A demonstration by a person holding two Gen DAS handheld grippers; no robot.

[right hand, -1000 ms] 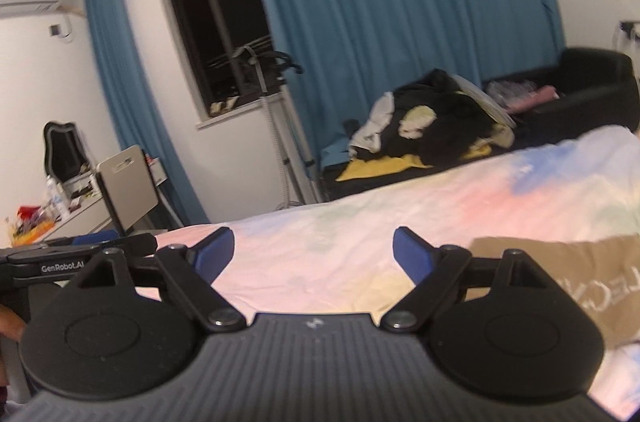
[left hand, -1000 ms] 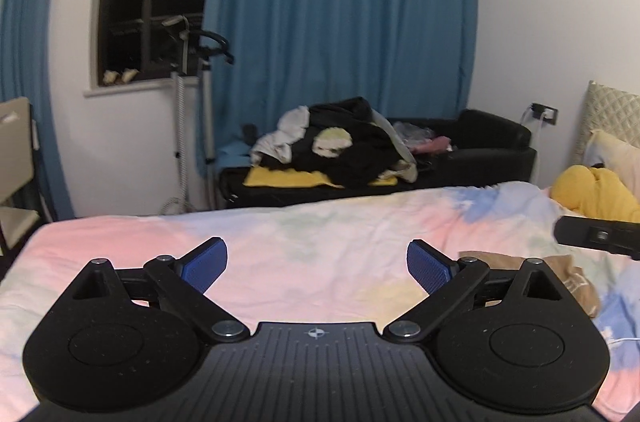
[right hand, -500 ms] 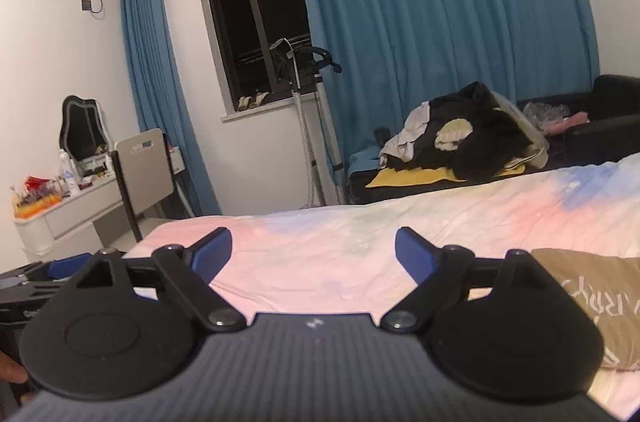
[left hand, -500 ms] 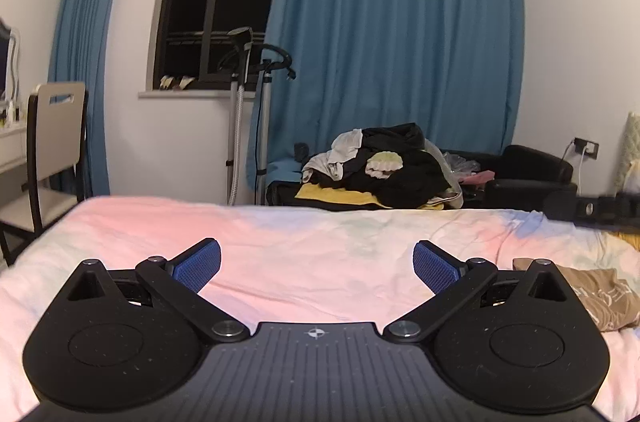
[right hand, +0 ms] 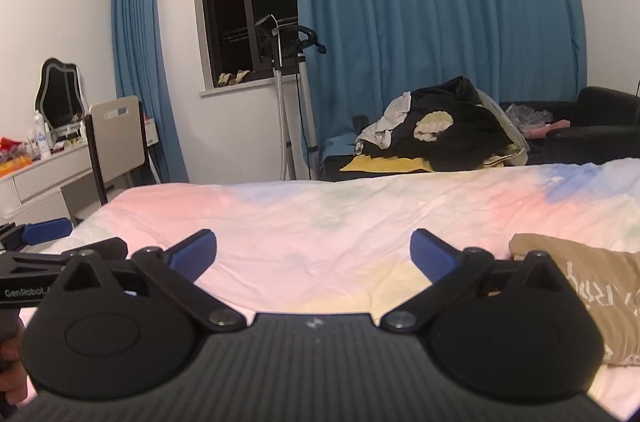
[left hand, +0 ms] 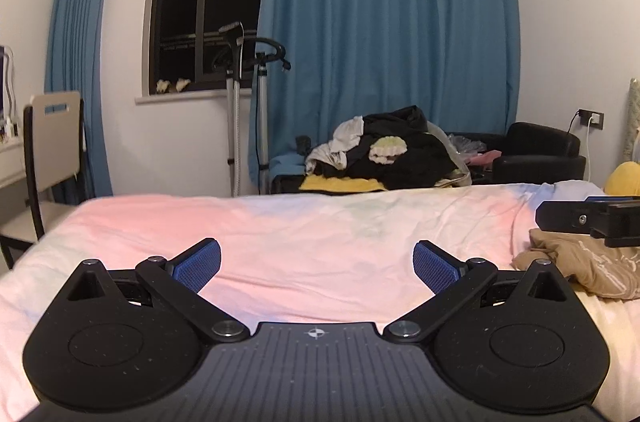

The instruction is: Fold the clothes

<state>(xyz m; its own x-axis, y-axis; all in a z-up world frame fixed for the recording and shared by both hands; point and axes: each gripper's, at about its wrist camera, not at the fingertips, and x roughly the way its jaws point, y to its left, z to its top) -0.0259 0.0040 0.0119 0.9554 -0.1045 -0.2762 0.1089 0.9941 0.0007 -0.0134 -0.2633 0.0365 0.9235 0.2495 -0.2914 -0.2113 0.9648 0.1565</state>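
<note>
A tan garment with white lettering (right hand: 592,286) lies crumpled on the pastel bedspread (right hand: 320,222), just right of my right gripper (right hand: 313,251). That gripper's jaws are opening wide, with only bedding between the blue pads. The left wrist view shows the same tan garment (left hand: 584,262) at the right edge, under the black finger of the right gripper (left hand: 580,218). My left gripper (left hand: 317,264) hovers low over the pink part of the bedspread (left hand: 280,230), open and holding nothing. It also shows at the left edge as the left gripper (right hand: 44,234) in the right wrist view.
A pile of dark and white clothes (left hand: 384,150) covers a black sofa (left hand: 536,150) beyond the bed, before blue curtains. A garment steamer stand (left hand: 240,94) is by the window. A chair (left hand: 52,142) and desk (right hand: 40,170) are at left. A yellow object (left hand: 624,178) sits far right.
Both grippers have sunk closer to the bedspread and levelled, so more of the room shows. The right gripper's jaws have spread a little wider. The garment lies as before.
</note>
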